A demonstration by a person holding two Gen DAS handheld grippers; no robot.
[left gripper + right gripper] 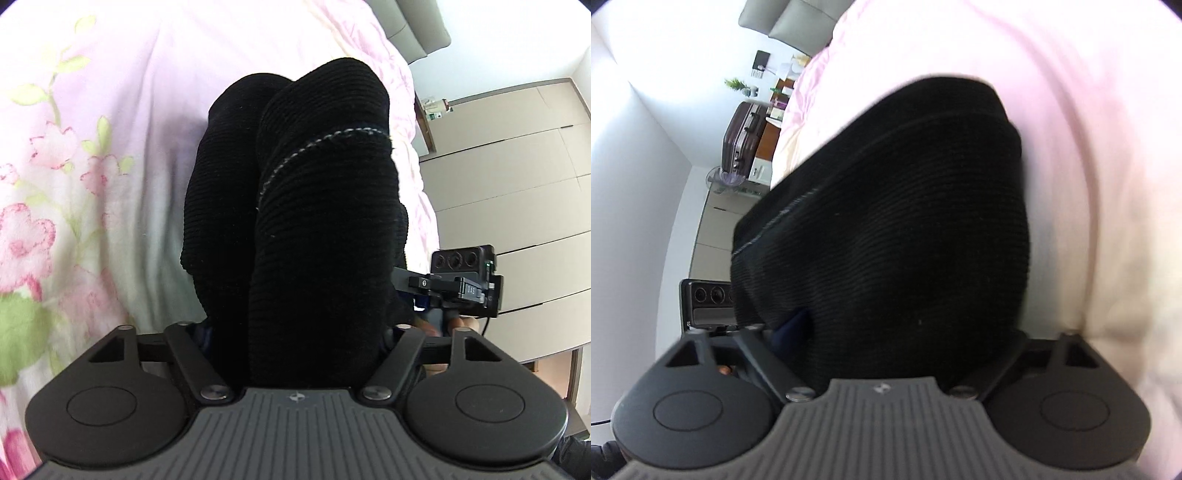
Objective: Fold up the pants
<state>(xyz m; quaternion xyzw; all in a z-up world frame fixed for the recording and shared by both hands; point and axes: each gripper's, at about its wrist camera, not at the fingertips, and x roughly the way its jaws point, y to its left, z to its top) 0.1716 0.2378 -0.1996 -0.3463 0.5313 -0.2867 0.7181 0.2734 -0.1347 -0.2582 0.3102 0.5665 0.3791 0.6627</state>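
From my left wrist view the floral pink bedspread (92,147) fills nine to twelve o'clock. The black ribbed pants (295,192) hang bunched at centre, lifted over it. I judge I'm mid-fold, carrying; next I lay them flat. Left gripper (295,332) and right gripper (905,332) each look clamped on cloth, though fabric hides their tips.

pants (317,206) over bedspread (110,147), between both tongs, wardrobe (517,184) right
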